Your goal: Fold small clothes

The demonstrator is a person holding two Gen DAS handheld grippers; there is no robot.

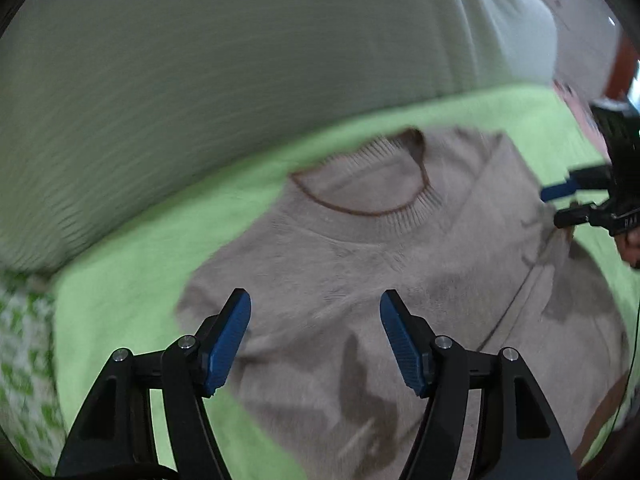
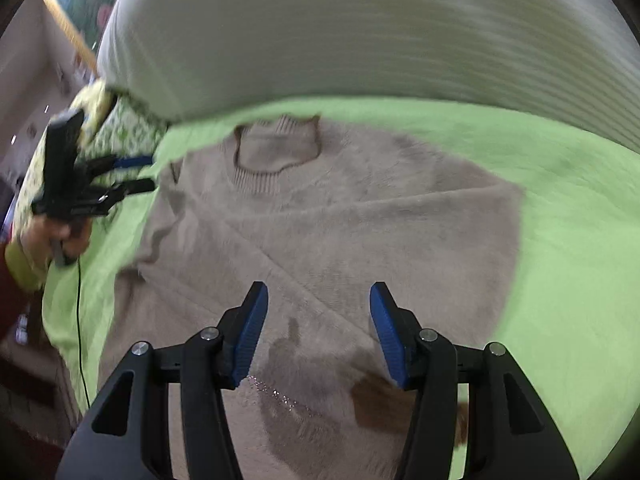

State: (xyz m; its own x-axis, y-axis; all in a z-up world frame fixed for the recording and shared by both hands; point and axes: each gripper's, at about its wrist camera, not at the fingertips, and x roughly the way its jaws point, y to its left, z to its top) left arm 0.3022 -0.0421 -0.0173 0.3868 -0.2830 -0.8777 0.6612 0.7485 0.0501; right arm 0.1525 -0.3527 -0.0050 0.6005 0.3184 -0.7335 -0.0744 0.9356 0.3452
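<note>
Beige and fuzzy, the sweater [image 2: 320, 232] lies spread on a lime-green cover [image 2: 560, 208] over what looks like a bed, its ribbed collar [image 2: 276, 152] toward 12 o'clock, close under a big pale striped cushion [image 2: 340, 32]. Both sleeves look already folded in across the body, with a diagonal edge running from 9 toward 5 o'clock in the right wrist view.

Neither claw has hold of anything. The right claw [image 2: 318, 336] hangs just above the lower body of the sweater with its 2 blue pads spread wide. The left claw [image 1: 316, 344] is just as wide open over the chest area, the collar lying ahead of it at 12 o'clock. In the left wrist view the right claw shows at 3 o'clock, by the sweater's side edge; whether it touches the cloth I cannot tell, as the picture is blurred.

My guess is the next fold brings the hem up toward the collar. To do it well, each claw should pinch all layers near a bottom corner, lift together and evenly so the tucked sleeves stay put, then lay the hem squarely just short of the collar.
</note>
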